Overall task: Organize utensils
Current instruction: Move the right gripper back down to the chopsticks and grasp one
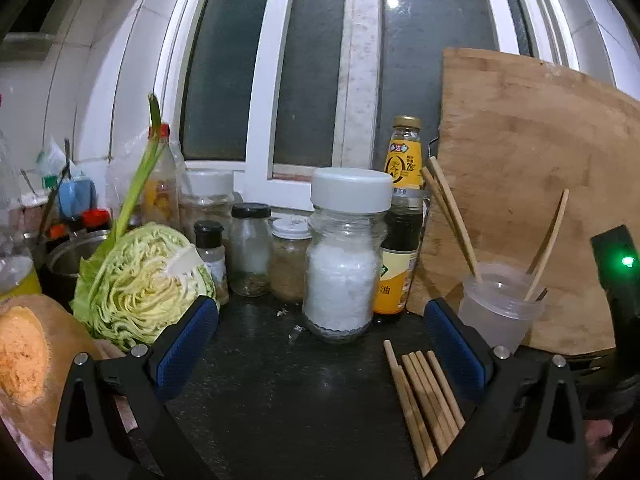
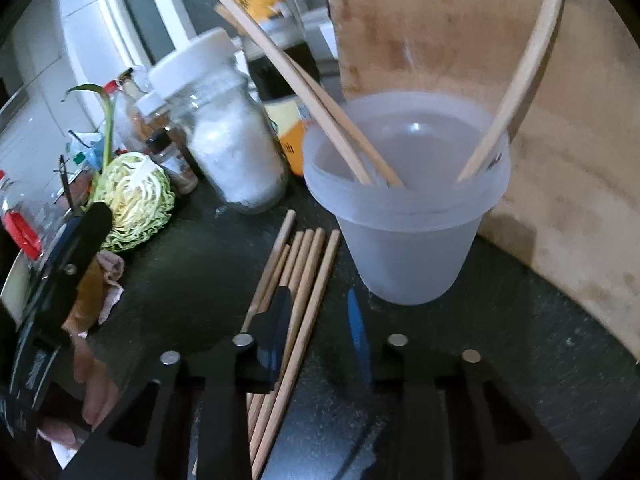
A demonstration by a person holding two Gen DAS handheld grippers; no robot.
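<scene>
Cutting board point(image 1: 532, 184): it is leaning upright against the window behind everything, at the far right of the desk point(image 1: 272, 380).
Frosted cup point(image 2: 408, 216): it is standing on the dark desk just in front of the board; three chopsticks are leaning inside it, two to the left side of the rim and one curved to the right.
Salt jar point(image 1: 344, 264): white-lidded, it is standing to the left of the cup, with a dark sauce bottle point(image 1: 402, 216) just behind it.
Cabbage half point(image 1: 148, 280): it is lying cut face forward at the left of the desk.
Loose chopsticks point(image 2: 298, 300): a bundle is lying flat on the desk just beside the cup's base, on its left.
Right gripper point(image 2: 316, 320): you are holding it tilted down over the bundle; its jaws are standing narrow, with one chopstick running between the pads, and whether they are pressing on it I cannot tell.
Left gripper point(image 1: 320, 344): you are keeping its jaws wide and empty, facing the salt jar.
</scene>
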